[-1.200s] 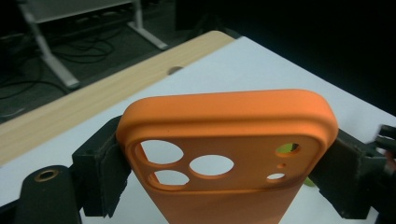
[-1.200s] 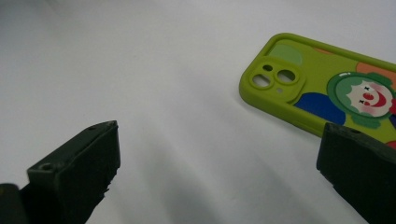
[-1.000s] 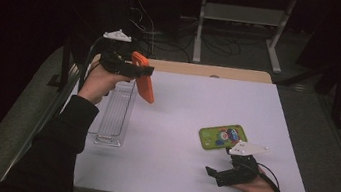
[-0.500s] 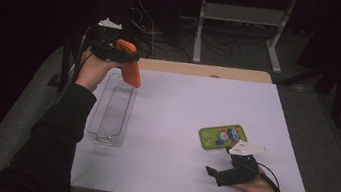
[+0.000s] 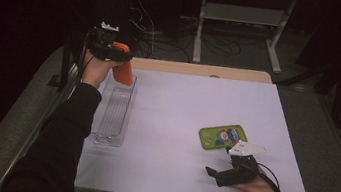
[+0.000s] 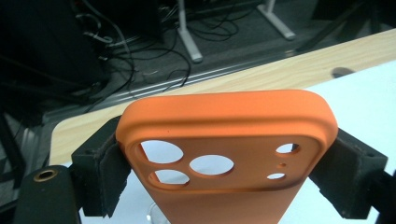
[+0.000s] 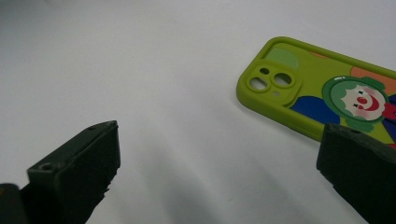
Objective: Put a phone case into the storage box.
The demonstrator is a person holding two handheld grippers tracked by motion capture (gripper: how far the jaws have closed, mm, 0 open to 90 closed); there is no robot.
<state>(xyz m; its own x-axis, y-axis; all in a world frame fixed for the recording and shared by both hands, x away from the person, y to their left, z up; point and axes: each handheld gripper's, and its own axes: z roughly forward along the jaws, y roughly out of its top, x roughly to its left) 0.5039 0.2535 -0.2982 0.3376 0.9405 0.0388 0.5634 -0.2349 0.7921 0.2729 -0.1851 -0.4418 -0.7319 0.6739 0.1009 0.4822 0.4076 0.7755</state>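
An orange phone case [image 5: 123, 72] hangs above the far end of a clear plastic tray [image 5: 114, 113], with my left gripper [image 5: 117, 56] shut on it. In the left gripper view the two pads press the orange case [image 6: 224, 135] by its sides near the camera holes, my left gripper [image 6: 224, 184] pointing toward the table's far edge. A green phone case [image 5: 223, 136] with a clown picture lies flat at the front right. Just in front of it my right gripper [image 5: 214, 175] rests open near the table surface. In the right gripper view the green case [image 7: 322, 88] lies ahead and right of my right gripper [image 7: 219, 172], untouched.
The white table [image 5: 182, 103] has a wooden strip [image 5: 202, 70] along its far edge. Beyond it are cables and a metal stand on a dark floor. The clear tray lies lengthwise along the table's left edge.
My left gripper has carried the orange case left and toward the far end of the tray. The right gripper and the green case have stayed put.
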